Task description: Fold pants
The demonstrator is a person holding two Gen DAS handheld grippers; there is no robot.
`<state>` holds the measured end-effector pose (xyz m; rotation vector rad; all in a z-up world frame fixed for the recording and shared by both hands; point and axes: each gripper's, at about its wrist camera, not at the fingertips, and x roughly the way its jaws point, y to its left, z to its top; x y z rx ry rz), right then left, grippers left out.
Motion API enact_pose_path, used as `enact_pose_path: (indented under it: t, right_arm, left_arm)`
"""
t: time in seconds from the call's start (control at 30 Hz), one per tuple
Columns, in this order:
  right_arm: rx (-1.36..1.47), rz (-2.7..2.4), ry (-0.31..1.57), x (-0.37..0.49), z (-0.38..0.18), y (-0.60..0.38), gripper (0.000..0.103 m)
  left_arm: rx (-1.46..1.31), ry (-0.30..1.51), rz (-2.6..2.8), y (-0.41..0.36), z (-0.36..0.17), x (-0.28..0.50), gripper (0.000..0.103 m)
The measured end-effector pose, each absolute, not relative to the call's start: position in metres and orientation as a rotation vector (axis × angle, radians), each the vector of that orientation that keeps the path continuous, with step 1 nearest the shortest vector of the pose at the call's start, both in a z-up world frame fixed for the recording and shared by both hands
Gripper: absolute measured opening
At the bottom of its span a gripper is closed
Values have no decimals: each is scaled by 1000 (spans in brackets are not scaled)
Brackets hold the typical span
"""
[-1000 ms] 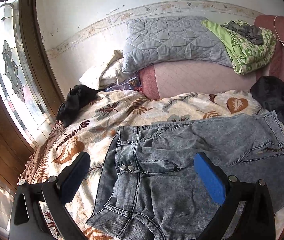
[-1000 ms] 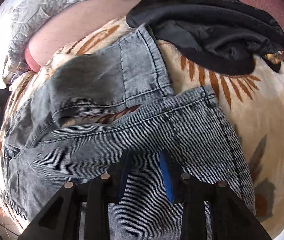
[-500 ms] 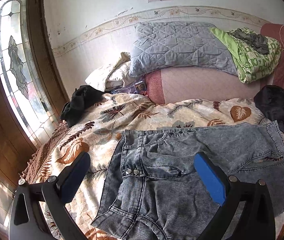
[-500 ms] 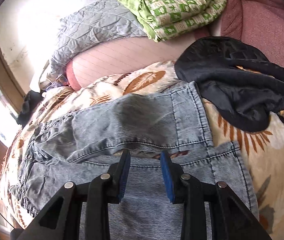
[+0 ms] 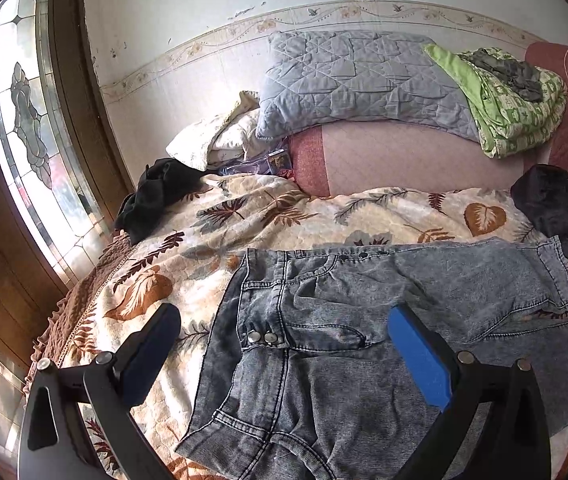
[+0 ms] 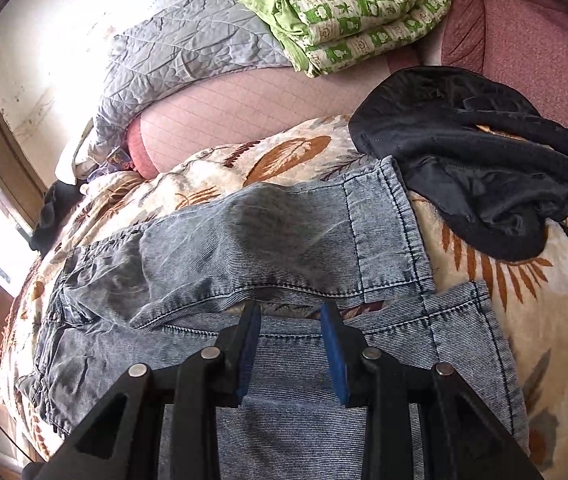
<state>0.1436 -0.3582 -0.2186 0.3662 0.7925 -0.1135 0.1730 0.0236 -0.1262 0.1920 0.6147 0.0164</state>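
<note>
Lying spread across the bed is the pair of washed grey-blue denim pants (image 5: 364, 340), waistband and two metal snaps toward the window side, both legs running away to the right with their hems side by side (image 6: 388, 236); under them, the cream quilted bedspread with brown leaf print (image 5: 243, 216). Compared with a second ago both cameras have pulled back and tilted up; the far wall and its switch plates now show more fully in the left view, and in the right view the folded green-patterned blanket (image 6: 348, 12) has come into sight where before only denim and dark cloth filled the frame. The pants themselves have not shifted. The left gripper (image 5: 284, 356) hangs above the waistband end, its blue-padded fingers (image 5: 420, 360) spread wide, one over bare bedspread and one over the seat of the pants, gripping nothing; the right gripper (image 6: 290, 348) sits low over the nearer leg, pointing at the seam where the two legs meet, its fingers drawn in to a narrow gap with no cloth between them. Beyond the hems, a crumpled black garment (image 6: 476, 160) lies touching the far leg's cuff; a second dark garment (image 5: 155, 196) sits near the window; a grey quilted pillow (image 5: 356, 80) rests on the pink headboard.
</note>
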Motion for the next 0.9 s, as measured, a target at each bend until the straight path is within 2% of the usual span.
enact_pose_path:
  t: [0.9]
  right_arm:
    - [381,-179,790,140,-222,-374,36]
  left_arm:
    - [172,658,-23,9,-141,189,103]
